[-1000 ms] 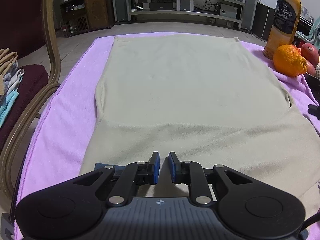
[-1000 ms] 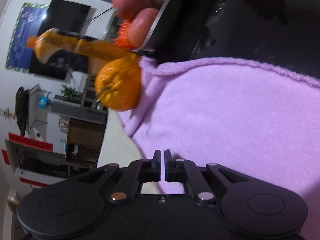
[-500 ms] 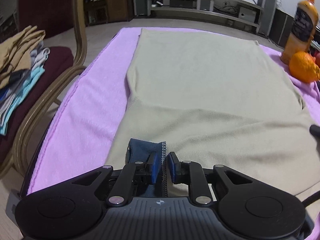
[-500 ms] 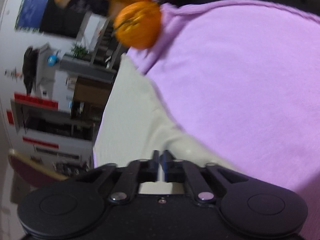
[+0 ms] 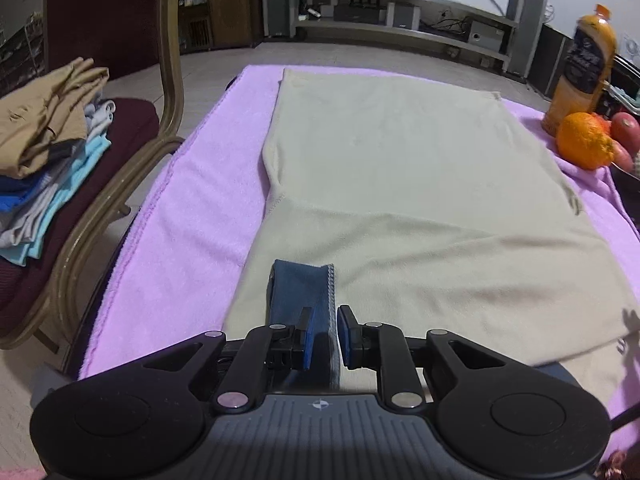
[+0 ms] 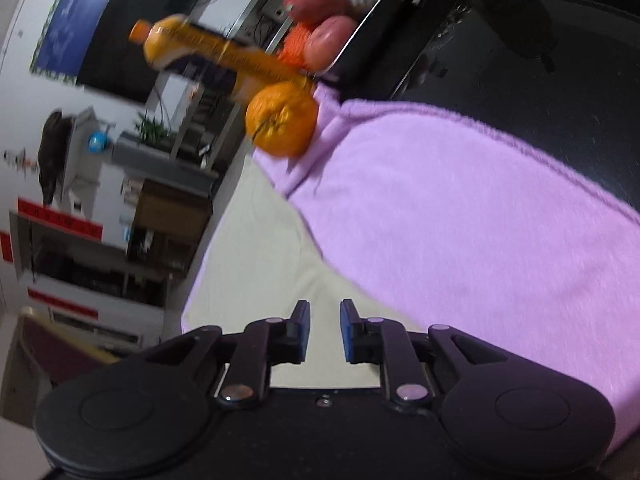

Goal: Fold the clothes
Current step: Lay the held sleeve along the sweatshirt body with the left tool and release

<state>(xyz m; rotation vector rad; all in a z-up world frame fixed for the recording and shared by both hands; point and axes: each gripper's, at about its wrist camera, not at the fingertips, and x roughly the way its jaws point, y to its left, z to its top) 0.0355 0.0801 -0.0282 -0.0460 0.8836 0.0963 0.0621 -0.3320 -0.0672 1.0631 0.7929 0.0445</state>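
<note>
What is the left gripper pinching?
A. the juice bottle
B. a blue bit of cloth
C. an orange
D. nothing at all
B: in the left wrist view the left gripper has a blue cloth edge between its pads, lifted off the beige garment, while the orange sits far off by the bottle.

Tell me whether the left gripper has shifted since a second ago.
Yes. The left gripper has drifted toward the chair: the clothes stack now shows more fully, and the orange sits nearer the right edge.
</note>
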